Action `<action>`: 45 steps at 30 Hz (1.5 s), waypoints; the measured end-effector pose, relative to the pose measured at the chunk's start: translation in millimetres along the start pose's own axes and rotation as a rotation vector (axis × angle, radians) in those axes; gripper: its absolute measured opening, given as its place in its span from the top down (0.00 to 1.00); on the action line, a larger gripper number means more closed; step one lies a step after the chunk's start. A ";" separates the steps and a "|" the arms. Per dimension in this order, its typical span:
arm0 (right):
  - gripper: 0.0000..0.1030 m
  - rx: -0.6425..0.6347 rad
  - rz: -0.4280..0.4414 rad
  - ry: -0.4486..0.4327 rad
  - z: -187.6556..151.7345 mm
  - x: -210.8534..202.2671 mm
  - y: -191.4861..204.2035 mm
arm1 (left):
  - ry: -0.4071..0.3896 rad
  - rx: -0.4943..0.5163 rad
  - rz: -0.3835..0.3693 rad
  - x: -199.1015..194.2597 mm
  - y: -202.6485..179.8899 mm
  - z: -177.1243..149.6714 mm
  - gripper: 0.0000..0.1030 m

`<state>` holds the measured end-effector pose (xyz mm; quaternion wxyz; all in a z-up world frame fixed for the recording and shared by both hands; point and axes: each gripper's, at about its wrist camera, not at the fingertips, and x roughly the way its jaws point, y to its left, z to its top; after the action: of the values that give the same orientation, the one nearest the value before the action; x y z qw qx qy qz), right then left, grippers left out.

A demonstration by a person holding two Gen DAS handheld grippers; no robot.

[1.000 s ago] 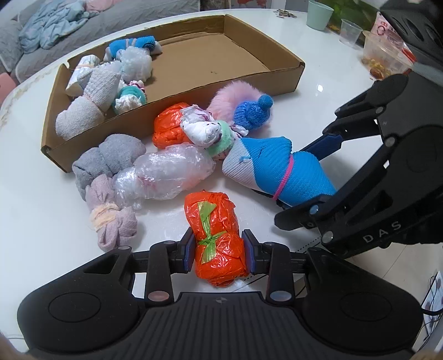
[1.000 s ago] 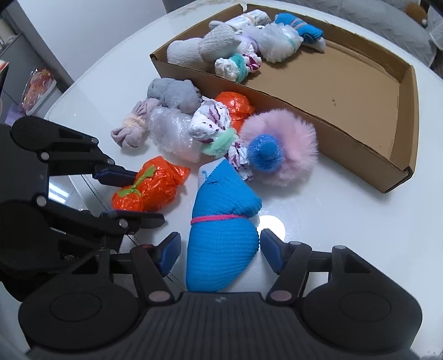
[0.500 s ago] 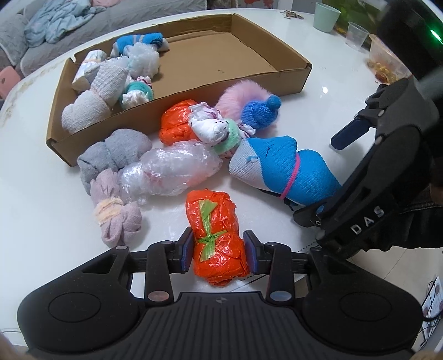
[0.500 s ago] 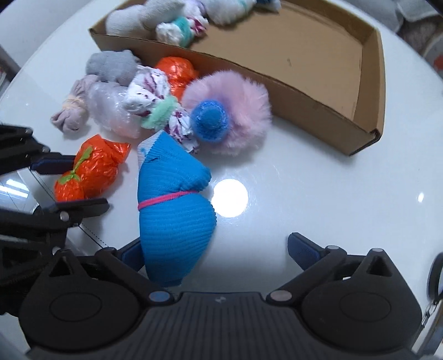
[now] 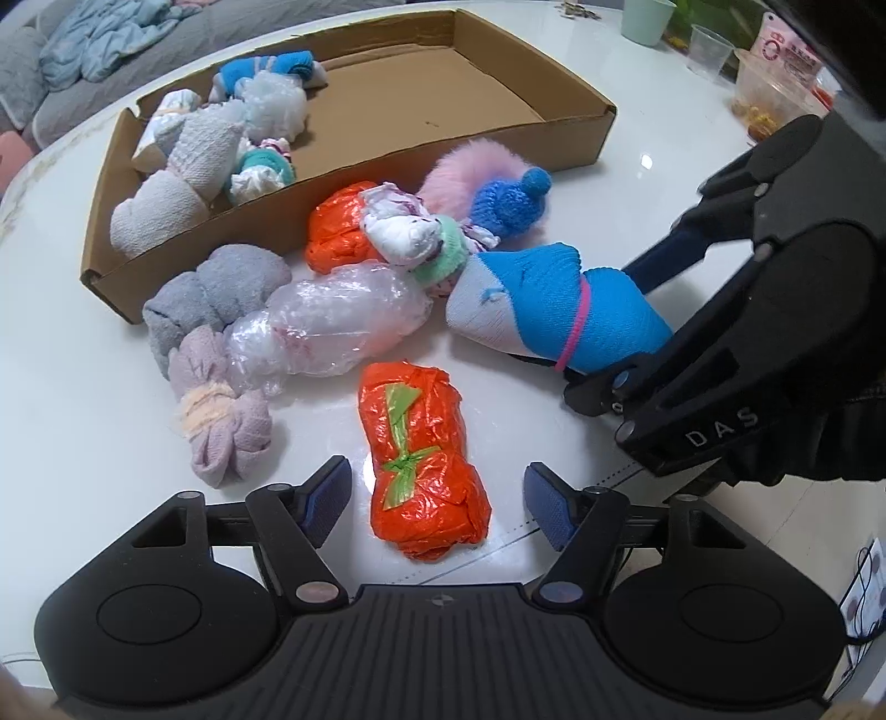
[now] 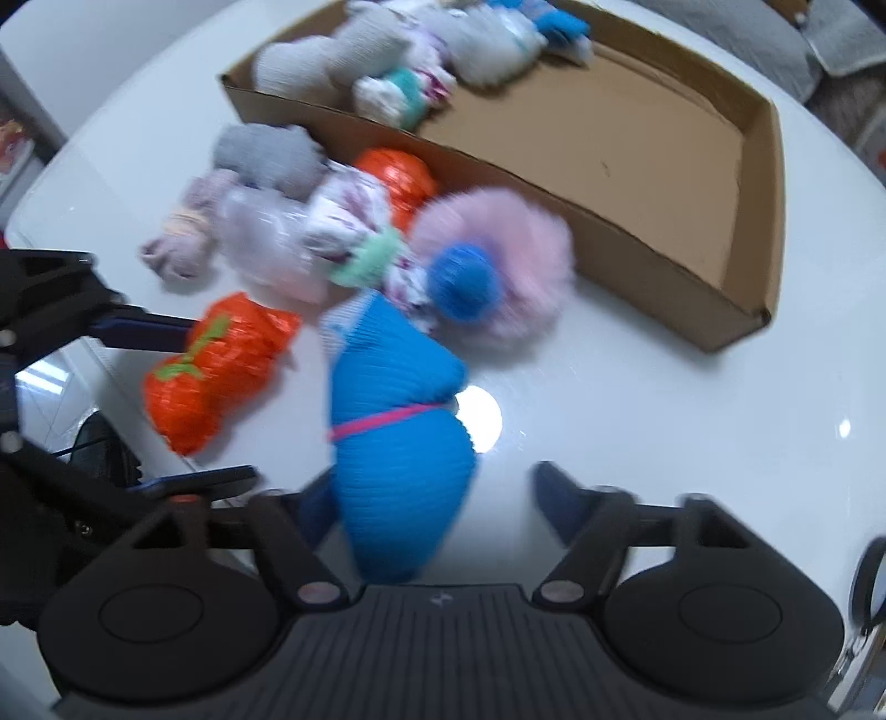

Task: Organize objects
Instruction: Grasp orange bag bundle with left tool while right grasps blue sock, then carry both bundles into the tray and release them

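An orange plastic bundle (image 5: 421, 465) tied with a green strip lies on the white table between the fingers of my left gripper (image 5: 437, 501). Its jaws are opening and both pads stand clear of the bundle. A blue knitted sock roll (image 6: 398, 459) with a pink band lies between the fingers of my right gripper (image 6: 437, 504). Those jaws are closing; a gap still shows beside the right fingertip (image 6: 554, 493). The left wrist view shows the right gripper (image 5: 603, 329) straddling the blue roll (image 5: 554, 310). The right wrist view is blurred.
A shallow cardboard box (image 5: 354, 166) holds several rolled socks at its left end. In front of it lie a pink fluffy ball (image 5: 470, 171), a clear plastic bundle (image 5: 332, 321), a grey roll (image 5: 216, 293) and a lilac roll (image 5: 221, 421). Cups (image 5: 645, 22) stand at the table's far right.
My left gripper let go of the orange bundle and spread its jaws. My right gripper opened wide, then narrowed around the blue roll while tilting.
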<state>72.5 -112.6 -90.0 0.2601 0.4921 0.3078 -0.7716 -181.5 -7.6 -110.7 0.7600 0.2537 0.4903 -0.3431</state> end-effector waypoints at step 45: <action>0.61 0.186 0.029 -0.296 138.6 -45.9 -151.1 | -0.308 0.117 -0.005 33.2 59.0 242.2 0.65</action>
<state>-99.5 -107.4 30.5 0.2671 0.3997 0.1861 -0.8569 11.6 -154.0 -43.7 0.8090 0.2408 0.3480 -0.4079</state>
